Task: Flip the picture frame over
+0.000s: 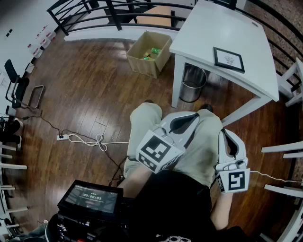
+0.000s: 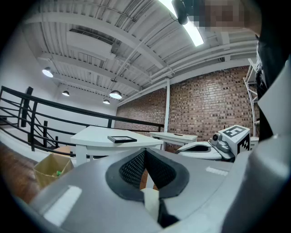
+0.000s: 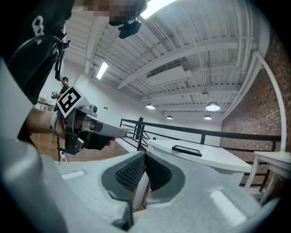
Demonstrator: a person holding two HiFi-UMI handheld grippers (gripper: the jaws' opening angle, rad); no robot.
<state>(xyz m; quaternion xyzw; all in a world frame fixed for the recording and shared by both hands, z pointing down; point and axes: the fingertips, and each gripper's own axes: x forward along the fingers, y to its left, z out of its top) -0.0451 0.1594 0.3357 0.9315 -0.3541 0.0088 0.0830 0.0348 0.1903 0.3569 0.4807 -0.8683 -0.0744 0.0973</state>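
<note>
A black picture frame [image 1: 228,59] lies flat on the white table [image 1: 208,33], near its right edge, picture side up. It shows small and far in the left gripper view [image 2: 122,139] and the right gripper view [image 3: 187,150]. My left gripper [image 1: 195,115] is held close to the body, well short of the table, its jaws shut on nothing. My right gripper [image 1: 223,131] sits beside it, also shut and empty. Both point level toward the table.
An open cardboard box [image 1: 149,53] stands on the wooden floor left of the table. A metal bin [image 1: 193,84] sits under the table. White chairs [image 1: 291,85] are at the right. A black railing [image 1: 94,12] runs behind. Cables [image 1: 87,139] lie on the floor.
</note>
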